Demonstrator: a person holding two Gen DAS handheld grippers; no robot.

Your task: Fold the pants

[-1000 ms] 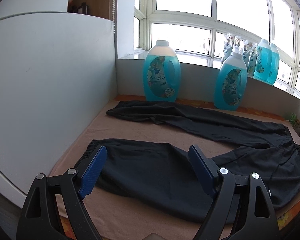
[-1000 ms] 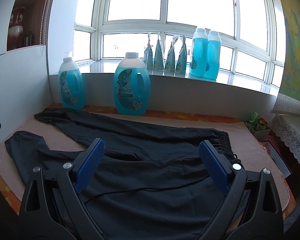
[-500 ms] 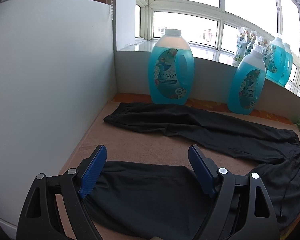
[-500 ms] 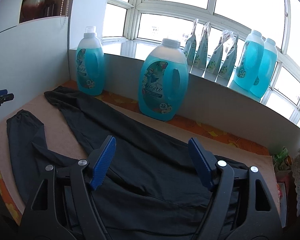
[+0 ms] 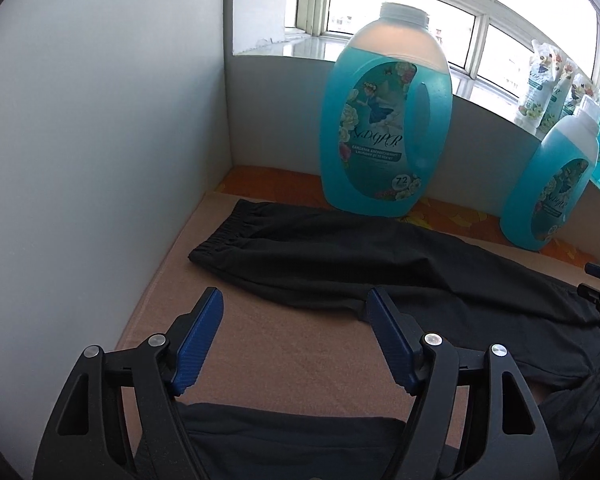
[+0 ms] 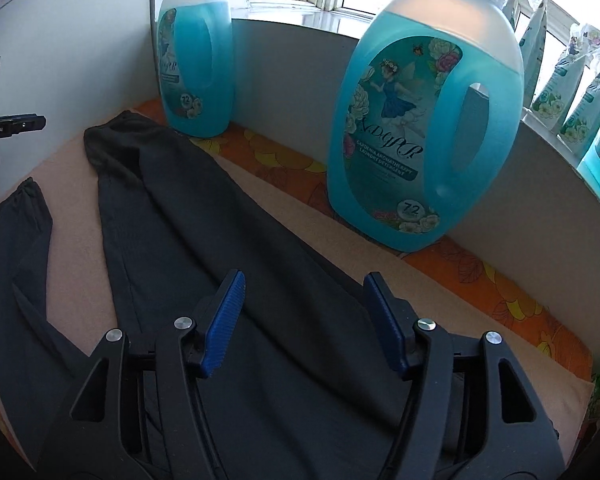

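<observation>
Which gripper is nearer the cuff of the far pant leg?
Left. The left gripper hovers open just short of the far cuff. The right gripper hangs open over that leg's upper part, well away from the cuff.

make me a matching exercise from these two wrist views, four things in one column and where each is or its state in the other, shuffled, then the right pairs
Things
1. pants
2. left gripper
3. right gripper
4. detergent bottle

Places or states
A. open, above the bare brown mat between the two pant legs
B. standing upright against the low wall at the back
C. open, above the dark cloth of the far pant leg
D. lying flat on the mat, legs spread apart

Pairs: 1-D, 2-A, 3-C, 4-B
</observation>
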